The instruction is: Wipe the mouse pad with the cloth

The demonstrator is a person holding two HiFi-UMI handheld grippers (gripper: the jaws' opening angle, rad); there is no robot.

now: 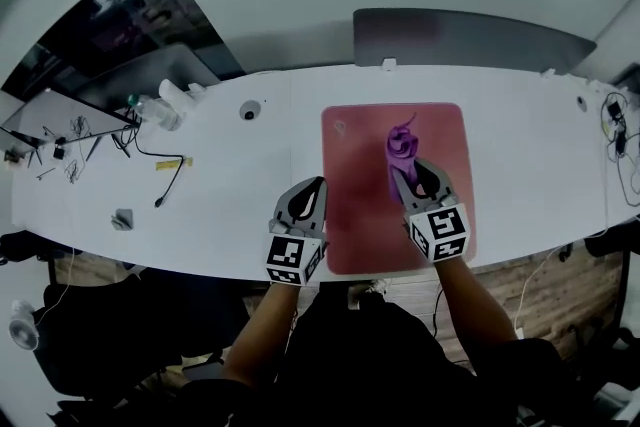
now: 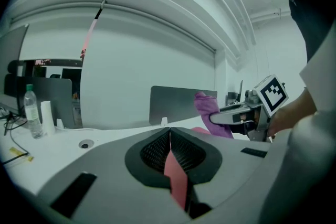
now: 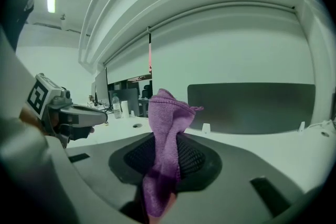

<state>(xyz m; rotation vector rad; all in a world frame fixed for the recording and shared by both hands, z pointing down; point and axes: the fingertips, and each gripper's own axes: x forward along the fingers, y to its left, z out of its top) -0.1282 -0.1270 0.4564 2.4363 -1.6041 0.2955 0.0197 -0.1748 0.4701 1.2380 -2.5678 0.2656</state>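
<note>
A red mouse pad (image 1: pixel 360 215) lies flat on the white table (image 1: pixel 230 205), near its front edge. My right gripper (image 1: pixel 412 173) hovers over the pad's middle, shut on a purple cloth (image 1: pixel 402 139) that sticks up bunched beyond its tips. In the right gripper view the cloth (image 3: pixel 167 113) rises from between the jaws and hangs down toward the camera. My left gripper (image 1: pixel 316 187) sits at the pad's left edge with its jaws together. In the left gripper view (image 2: pixel 169 136) a strip of the pad's red shows in the slit behind the tips. The cloth (image 2: pixel 206 105) appears there to the right.
A grey panel (image 1: pixel 470 37) stands along the table's far edge behind the pad. At the left are a water bottle (image 1: pixel 150 110), a black cable (image 1: pixel 165 177), a cable hole (image 1: pixel 249 110) and a small clip (image 1: pixel 122 219). More cables (image 1: pixel 615 125) lie at the right end.
</note>
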